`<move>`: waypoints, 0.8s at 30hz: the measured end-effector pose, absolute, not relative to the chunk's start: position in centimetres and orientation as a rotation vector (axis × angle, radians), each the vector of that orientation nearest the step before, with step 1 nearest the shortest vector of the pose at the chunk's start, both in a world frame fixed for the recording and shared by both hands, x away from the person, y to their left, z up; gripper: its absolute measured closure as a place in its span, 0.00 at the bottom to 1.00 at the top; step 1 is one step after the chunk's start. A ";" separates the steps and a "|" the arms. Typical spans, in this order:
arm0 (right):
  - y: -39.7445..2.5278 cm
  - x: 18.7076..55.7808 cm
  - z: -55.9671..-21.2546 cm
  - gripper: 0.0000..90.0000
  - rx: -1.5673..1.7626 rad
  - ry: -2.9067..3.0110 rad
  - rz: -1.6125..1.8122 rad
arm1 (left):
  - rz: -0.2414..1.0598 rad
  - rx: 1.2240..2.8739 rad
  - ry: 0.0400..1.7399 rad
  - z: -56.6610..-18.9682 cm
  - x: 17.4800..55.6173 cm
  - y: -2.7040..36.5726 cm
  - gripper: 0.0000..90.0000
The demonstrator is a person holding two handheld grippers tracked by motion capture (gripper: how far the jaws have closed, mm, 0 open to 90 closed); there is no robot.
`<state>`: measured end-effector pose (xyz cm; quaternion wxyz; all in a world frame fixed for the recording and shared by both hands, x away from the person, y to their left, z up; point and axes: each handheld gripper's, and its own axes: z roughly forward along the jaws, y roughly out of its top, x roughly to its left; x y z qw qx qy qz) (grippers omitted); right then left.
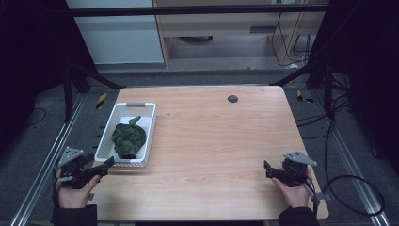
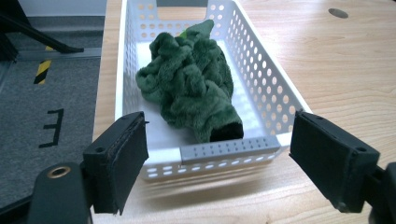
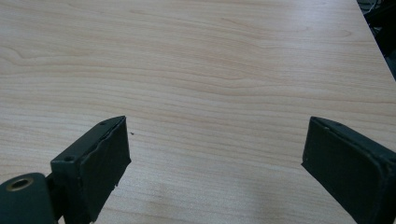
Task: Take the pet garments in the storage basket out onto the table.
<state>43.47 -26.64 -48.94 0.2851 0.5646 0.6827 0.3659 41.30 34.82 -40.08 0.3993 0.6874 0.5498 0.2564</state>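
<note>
A white perforated basket stands on the left part of the wooden table. Inside it lies a crumpled dark green plush cloth. My left gripper is open just in front of the basket's near end, jaws wide apart and nothing between them. My right gripper is open over bare wood near the table's front right, also holding nothing.
A small dark round grommet sits in the table's far middle. Grey floor with yellow-black tape marks lies left of the table. Cables trail on the floor at the right. Cabinets stand beyond the far edge.
</note>
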 end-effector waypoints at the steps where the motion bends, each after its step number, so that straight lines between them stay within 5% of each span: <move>1: -26.6 43.5 -48.9 0.08 1.512 1.826 0.978 | 0.647 1.750 1.389 -39.9 41.5 34.7 0.20; 24: -26.5 43.5 -49.1 0.08 1.513 1.855 0.959 | 0.646 1.968 1.385 -36.3 47.5 32.6 0.20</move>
